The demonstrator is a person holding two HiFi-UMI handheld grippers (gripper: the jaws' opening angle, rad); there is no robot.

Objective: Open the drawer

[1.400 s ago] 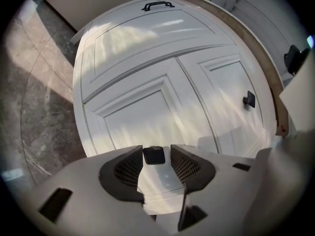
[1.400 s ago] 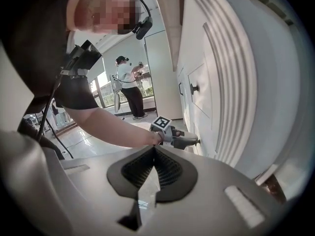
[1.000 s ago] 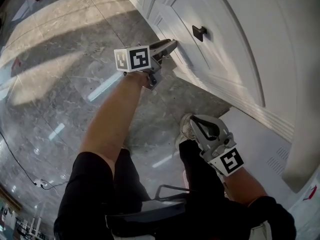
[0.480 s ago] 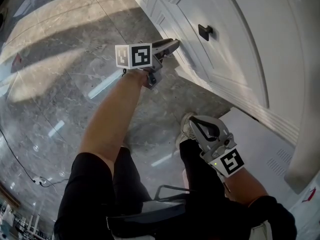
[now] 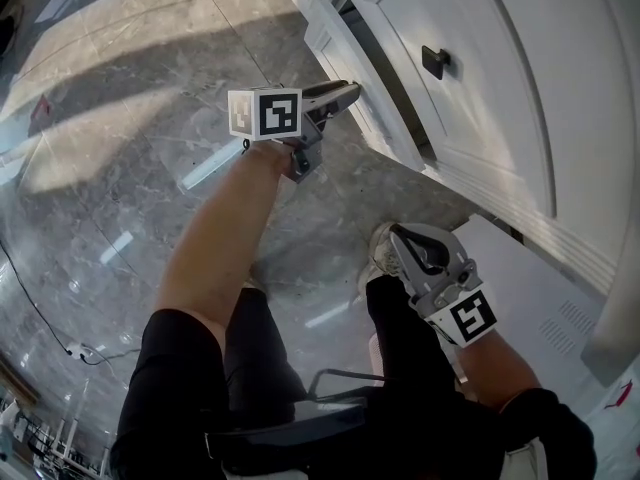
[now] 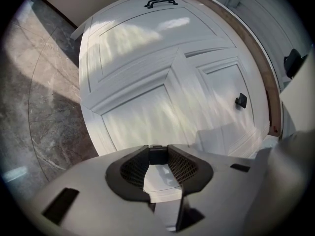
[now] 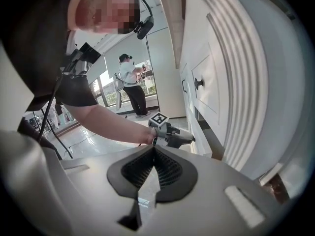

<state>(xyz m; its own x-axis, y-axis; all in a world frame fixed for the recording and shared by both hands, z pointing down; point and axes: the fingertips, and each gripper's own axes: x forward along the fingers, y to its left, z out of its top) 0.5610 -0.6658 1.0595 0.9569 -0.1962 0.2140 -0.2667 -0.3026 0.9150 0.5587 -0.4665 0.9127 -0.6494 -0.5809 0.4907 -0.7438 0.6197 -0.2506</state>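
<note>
Grey stone floor (image 5: pixel 120 168), glossy and veined, runs up to a white painted cabinet (image 5: pixel 520 108) with raised mouldings and a small dark square knob (image 5: pixel 435 61). Low on it, just above the floor, sits the drawer (image 5: pixel 340 53) — a dark gap behind its front suggests it is already a little way out. Left tongs (image 5: pixel 352 88) stand wide at that front's edge, and a white lip fills the space between the ribbed black pads (image 6: pixel 133 171). They seem to pinch it, though the warped view leaves some doubt. Right tongs (image 5: pixel 400 243) are closed and empty by the person's leg (image 5: pixel 400 368), well apart from the cabinet. Stiff, smooth and probably slick under its paint, the front gives little purchase — a firm hold on the lip, pulled straight and level, looks best. It should slide, not lift.
</note>
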